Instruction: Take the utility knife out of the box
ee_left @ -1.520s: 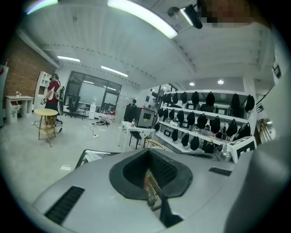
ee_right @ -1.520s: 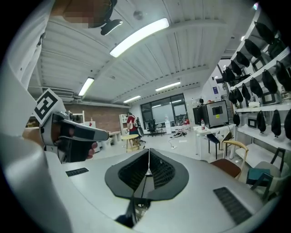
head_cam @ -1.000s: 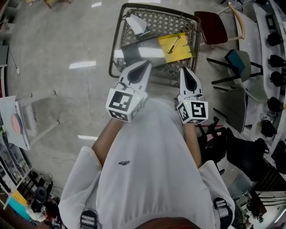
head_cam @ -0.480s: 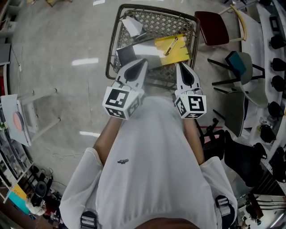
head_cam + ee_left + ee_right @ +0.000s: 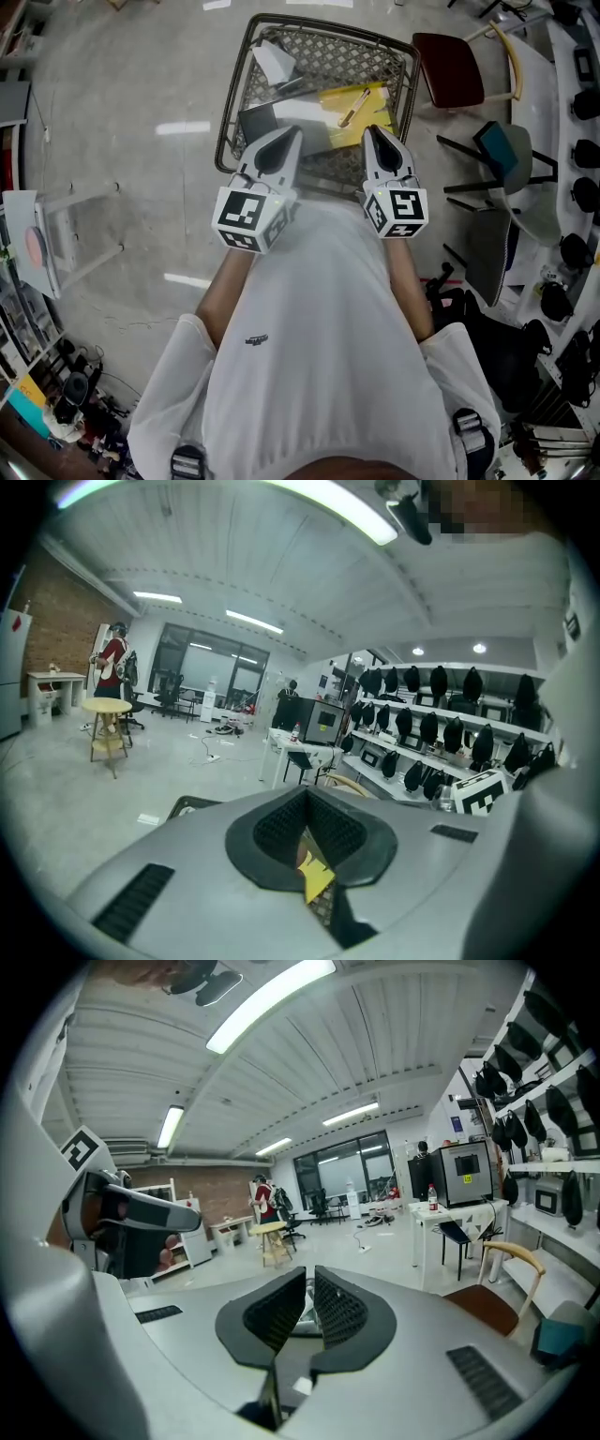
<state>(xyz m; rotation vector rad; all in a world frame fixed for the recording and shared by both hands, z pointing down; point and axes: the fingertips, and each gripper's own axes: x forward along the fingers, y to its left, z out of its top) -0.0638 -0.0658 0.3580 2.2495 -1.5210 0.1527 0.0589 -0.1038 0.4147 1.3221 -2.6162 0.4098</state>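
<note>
The box is a wire mesh basket [image 5: 234, 94] on the floor in front of me in the head view. In it a yellow sheet [image 5: 367, 111] carries the tan utility knife [image 5: 353, 105], lying slantwise. My left gripper [image 5: 289, 136] is shut and empty, its tip over the basket's near part, left of the sheet. My right gripper [image 5: 372, 131] is shut and empty too, just short of the sheet's near edge. In the left gripper view the jaws [image 5: 305, 794] meet, with a bit of the yellow sheet [image 5: 317, 881] showing below them. The right gripper's [image 5: 309, 1274] jaws hold nothing.
The basket also holds a white folded paper [image 5: 274, 61] and a grey box [image 5: 258, 120]. A dark red chair [image 5: 450, 61] and a teal chair [image 5: 497, 141] stand to the right, and a white stool [image 5: 56, 244] to the left. Shelves with black gear line the right edge.
Both grippers have moved forward towards the basket, and their tips now reach over its near rim. Both have stayed shut.
</note>
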